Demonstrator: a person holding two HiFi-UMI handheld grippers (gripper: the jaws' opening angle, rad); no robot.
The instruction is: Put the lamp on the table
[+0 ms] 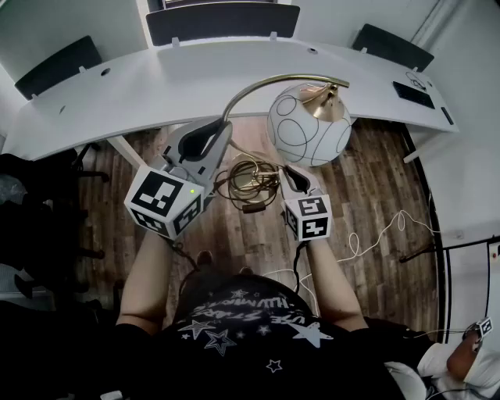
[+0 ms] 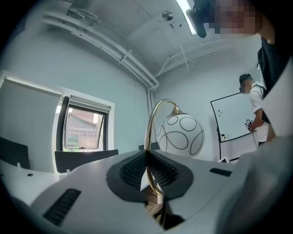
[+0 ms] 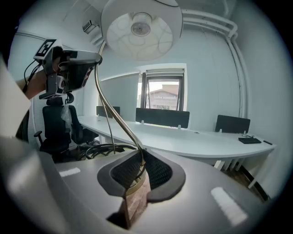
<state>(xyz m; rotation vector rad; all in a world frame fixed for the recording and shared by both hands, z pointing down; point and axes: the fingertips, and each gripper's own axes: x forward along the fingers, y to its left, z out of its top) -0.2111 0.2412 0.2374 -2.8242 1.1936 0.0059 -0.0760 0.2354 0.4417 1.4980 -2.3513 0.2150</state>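
Note:
The lamp has a white globe shade (image 1: 309, 125) with black rings, a curved brass stem (image 1: 262, 86) and a round brass base (image 1: 251, 175) with its cord coiled on it. It hangs above the wood floor, in front of the white table (image 1: 234, 78). My left gripper (image 1: 206, 142) is shut on the stem (image 2: 148, 137), with the globe (image 2: 181, 135) just beyond. My right gripper (image 1: 294, 178) is shut on the rim of the base (image 3: 133, 184). In the right gripper view the stem (image 3: 110, 114) rises to the shade (image 3: 140, 30) overhead, and the left gripper (image 3: 68, 72) shows at upper left.
Dark chair backs (image 1: 223, 20) (image 1: 59, 66) (image 1: 391, 45) stand behind the curved table. A black device (image 1: 412, 94) lies at its right end. A white cable (image 1: 383, 234) runs over the floor at right. Another person (image 1: 461, 361) is at lower right. A black office chair (image 3: 55, 124) stands at left.

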